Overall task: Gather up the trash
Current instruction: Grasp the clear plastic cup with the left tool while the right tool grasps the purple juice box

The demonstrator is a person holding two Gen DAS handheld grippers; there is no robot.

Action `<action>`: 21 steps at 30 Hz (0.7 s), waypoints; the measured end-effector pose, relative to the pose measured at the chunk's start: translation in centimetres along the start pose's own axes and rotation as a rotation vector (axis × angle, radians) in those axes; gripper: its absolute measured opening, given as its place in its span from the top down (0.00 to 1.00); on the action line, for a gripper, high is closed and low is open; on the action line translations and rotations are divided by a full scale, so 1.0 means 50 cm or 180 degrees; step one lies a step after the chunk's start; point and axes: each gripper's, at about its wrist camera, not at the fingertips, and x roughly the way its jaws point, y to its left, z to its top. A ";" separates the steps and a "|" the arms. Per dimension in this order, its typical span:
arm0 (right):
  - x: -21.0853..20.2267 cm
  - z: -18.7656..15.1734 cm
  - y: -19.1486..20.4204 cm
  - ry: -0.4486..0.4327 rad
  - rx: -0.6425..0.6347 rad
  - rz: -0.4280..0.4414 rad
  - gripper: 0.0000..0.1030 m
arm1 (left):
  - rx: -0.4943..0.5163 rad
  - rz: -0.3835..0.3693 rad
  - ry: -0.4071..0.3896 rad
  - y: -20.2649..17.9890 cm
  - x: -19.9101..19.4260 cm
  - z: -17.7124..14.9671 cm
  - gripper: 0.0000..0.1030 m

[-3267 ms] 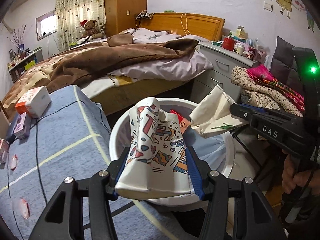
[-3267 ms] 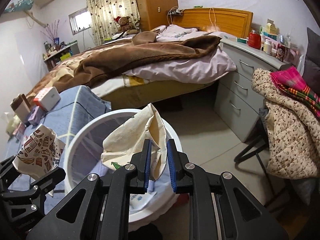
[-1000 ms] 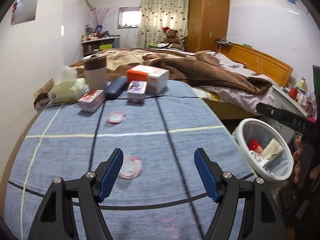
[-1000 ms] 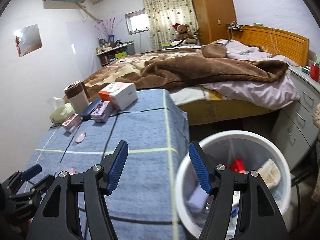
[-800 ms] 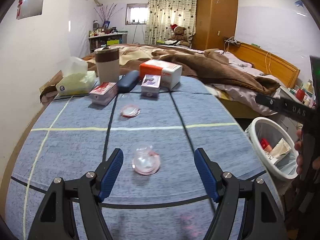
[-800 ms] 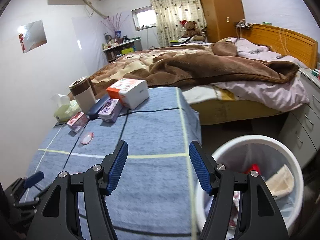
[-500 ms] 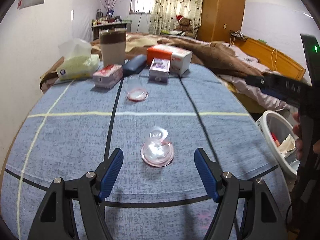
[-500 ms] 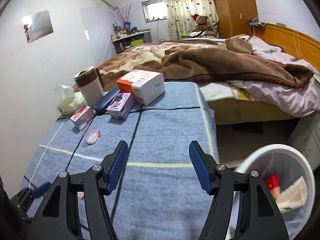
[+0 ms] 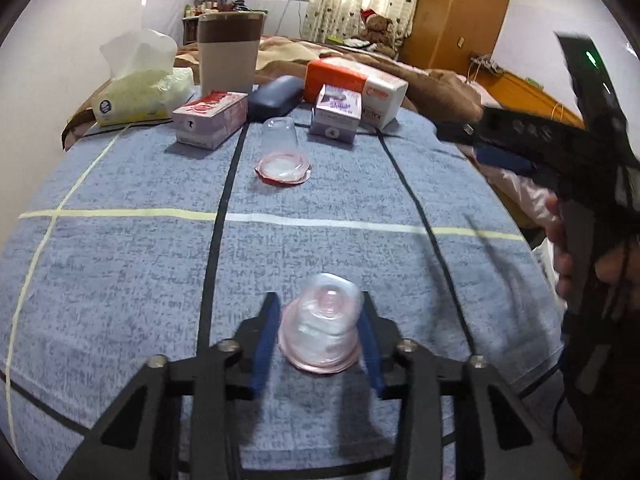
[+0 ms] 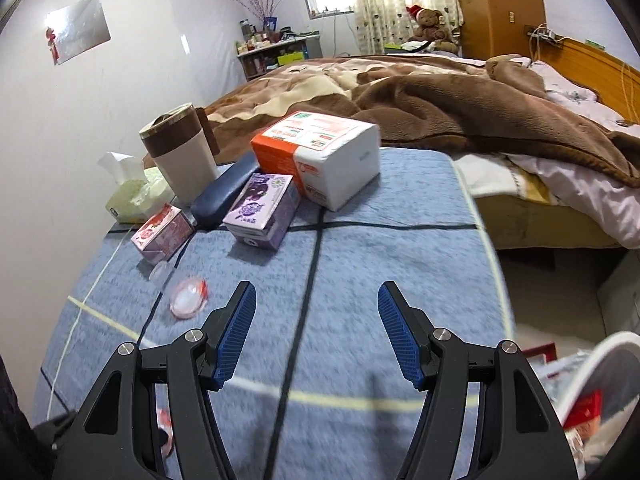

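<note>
A clear plastic cup (image 9: 323, 325), upside down on the desk (image 9: 120, 264), is clamped by the left hand-held gripper (image 9: 318, 338). The right hand-held gripper (image 10: 316, 334) is held released above desk. A 2nd cup (image 9: 282, 151) is seen farther back, near boxes.

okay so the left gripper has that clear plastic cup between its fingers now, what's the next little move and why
Probably lift it straight up off the blue cloth. The left gripper has both fingers pressed against the crumpled clear cup, which looks squeezed but seems to rest on the cloth. The white bin sits off the table's right edge, so raising comes first.
</note>
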 end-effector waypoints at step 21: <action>0.144 0.085 0.085 0.0134 -0.0080 0.0084 0.30 | -0.0294 0.0282 -0.0108 0.127 0.011 0.049 0.65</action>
